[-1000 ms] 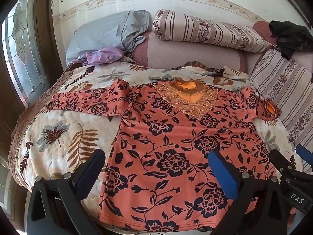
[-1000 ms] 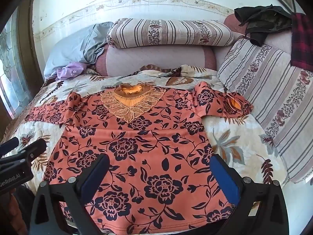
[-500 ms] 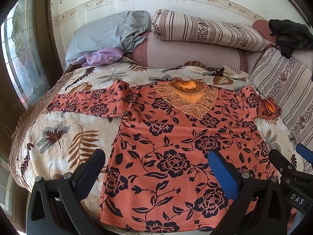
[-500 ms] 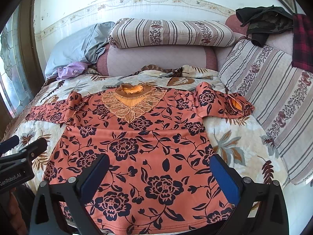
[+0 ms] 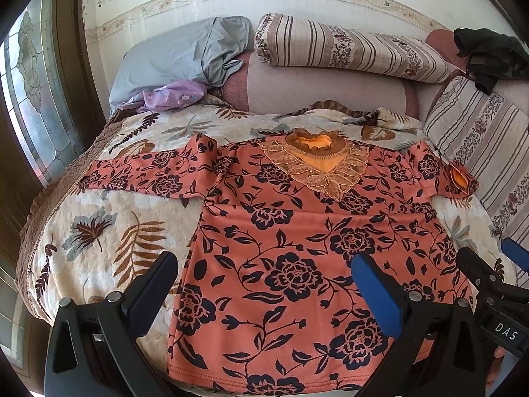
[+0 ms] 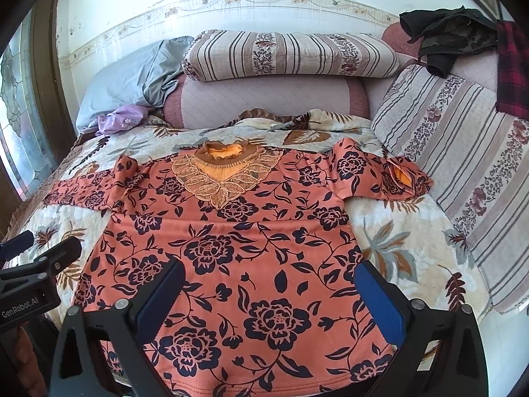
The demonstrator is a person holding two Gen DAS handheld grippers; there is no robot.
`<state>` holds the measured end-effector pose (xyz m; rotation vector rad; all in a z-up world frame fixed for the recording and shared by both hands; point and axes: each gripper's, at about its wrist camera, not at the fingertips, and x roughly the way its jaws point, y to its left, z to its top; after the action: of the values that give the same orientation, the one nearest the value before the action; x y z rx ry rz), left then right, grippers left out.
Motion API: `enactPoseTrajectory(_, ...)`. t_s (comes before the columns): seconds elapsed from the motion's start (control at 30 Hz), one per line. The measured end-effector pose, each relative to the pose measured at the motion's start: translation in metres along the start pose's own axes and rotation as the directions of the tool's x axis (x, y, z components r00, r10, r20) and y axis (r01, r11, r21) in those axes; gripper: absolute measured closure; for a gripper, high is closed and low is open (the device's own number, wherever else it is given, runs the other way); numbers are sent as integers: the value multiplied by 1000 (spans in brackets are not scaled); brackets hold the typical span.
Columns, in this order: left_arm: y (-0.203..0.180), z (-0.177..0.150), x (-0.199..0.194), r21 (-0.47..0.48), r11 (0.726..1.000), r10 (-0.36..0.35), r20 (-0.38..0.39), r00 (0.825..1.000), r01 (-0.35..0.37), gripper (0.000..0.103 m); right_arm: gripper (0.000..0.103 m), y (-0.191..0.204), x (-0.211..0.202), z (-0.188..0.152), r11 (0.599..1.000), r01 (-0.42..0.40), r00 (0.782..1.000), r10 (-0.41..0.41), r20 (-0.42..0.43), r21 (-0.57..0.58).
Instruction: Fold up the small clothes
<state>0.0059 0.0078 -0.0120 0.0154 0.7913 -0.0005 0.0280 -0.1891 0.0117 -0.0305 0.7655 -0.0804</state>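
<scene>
An orange top with dark flowers [image 5: 297,238] [image 6: 231,241] lies flat and face up on the bed, lace collar at the far end, hem toward me. Both sleeves are spread out sideways; the right cuff [image 6: 405,177] is turned up to show orange lining. My left gripper [image 5: 264,271] hovers open above the hem's left half, nothing between its fingers. My right gripper [image 6: 271,281] hovers open above the hem's right half, also empty. Each gripper's body shows at the edge of the other's view.
A leaf-print quilt [image 5: 109,231] covers the bed. Striped cushions [image 6: 291,54] and a grey pillow [image 5: 178,56] line the far wall, with a purple cloth [image 5: 172,94] beside them. A striped cushion [image 6: 463,152] stands at right, dark clothes [image 6: 453,38] above it. A glazed door [image 5: 36,82] stands left.
Both views have shifted very slightly, as if the grippers drew back a touch. The top has not moved and both grippers have stayed open.
</scene>
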Motion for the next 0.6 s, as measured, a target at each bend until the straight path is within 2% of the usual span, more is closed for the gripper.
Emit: enactPoseTrajectory(0.6, -4, 3, 12, 11, 1000, 10, -15, 1000, -10, 0, 0, -1, 13, 1, 1000, -4, 1000, 4, -10, 0)
